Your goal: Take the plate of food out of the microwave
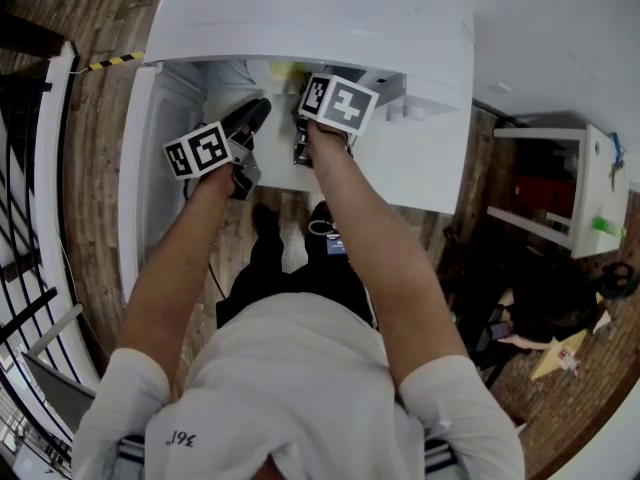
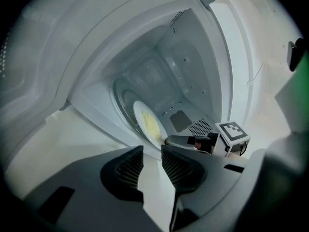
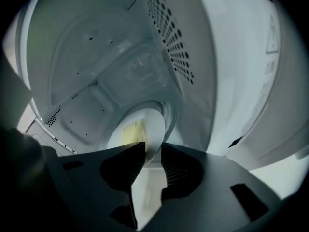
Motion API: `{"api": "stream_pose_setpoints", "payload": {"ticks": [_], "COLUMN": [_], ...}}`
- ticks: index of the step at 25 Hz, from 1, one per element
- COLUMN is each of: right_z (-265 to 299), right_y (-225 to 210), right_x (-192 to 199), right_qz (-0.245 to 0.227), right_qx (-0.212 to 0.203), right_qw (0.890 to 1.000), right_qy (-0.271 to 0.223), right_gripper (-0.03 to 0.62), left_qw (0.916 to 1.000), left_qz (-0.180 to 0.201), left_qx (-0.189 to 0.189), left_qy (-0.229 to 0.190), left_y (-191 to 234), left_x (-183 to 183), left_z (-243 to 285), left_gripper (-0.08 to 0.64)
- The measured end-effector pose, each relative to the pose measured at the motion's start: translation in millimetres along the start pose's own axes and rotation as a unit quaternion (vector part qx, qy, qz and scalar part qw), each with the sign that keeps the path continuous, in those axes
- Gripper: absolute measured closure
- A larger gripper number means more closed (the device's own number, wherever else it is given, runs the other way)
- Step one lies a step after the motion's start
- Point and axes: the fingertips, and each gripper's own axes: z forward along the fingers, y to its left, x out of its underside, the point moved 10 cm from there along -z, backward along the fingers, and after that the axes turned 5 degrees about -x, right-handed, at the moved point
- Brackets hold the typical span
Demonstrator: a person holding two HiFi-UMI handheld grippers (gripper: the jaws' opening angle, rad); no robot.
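The white microwave stands with its door swung open to the left. Inside, a white plate with yellow food rests on the glass turntable. My right gripper reaches into the cavity. Its jaws straddle the near rim of the plate, and I see no firm pinch. The left gripper hovers at the cavity's front sill, open, with nothing between its jaws. It stands just left of the right gripper. In the head view both grippers' tips are hidden inside the opening.
The cavity's perforated side wall is close on the right gripper's right. A white shelf unit stands to the right over clutter on the wooden floor. A black railing runs along the left.
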Motion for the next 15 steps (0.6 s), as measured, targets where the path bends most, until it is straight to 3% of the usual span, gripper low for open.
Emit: {"api": "stream_pose_setpoints", "payload": {"ticks": [15], "right_z": [-26], "right_y": [-20], "right_x": [10], "right_qz": [0.052], "right_qx": [-0.026], "right_qw": [0.998], "right_qy": [0.000], "right_gripper": [0.517], "left_qw": [0.9992], "left_qz": [-0.013], "left_qx": [0.037], "left_qy": [-0.003], "left_y": [6], "left_x": [-3], "left_z": [17], "left_gripper": [0.428]}}
